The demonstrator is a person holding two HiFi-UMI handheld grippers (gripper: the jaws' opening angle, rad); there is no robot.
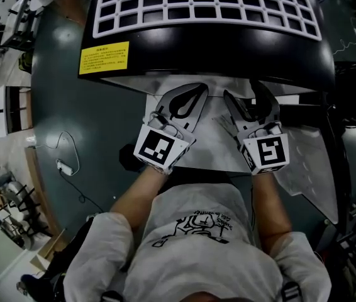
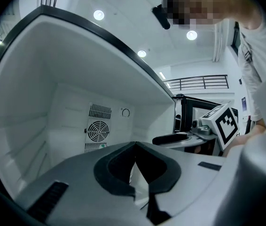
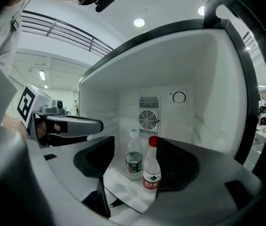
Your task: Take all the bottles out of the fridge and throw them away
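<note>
yellow sticker (image 1: 104, 58) on fridge (image 1: 216, 50): print illegible | red-cap bottle (image 3: 152, 171), green-label bottle (image 3: 134, 160): upright inside fridge, labels illegible, between right gripper (image 3: 137, 149) jaws, which stand apart, untouched | left gripper (image 2: 135, 146): jaws together, empty | both aimed into fridge

Loose white cable (image 1: 65, 167) on dark floor (image 1: 55, 99); round ceiling lights (image 2: 98, 15).

A lab-like workshop hall: left of the black-topped white fridge (image 1: 228, 52) stand cluttered workbenches (image 1: 11, 21), and a white power strip (image 1: 65, 167) lies on the grey floor (image 1: 55, 109).
</note>
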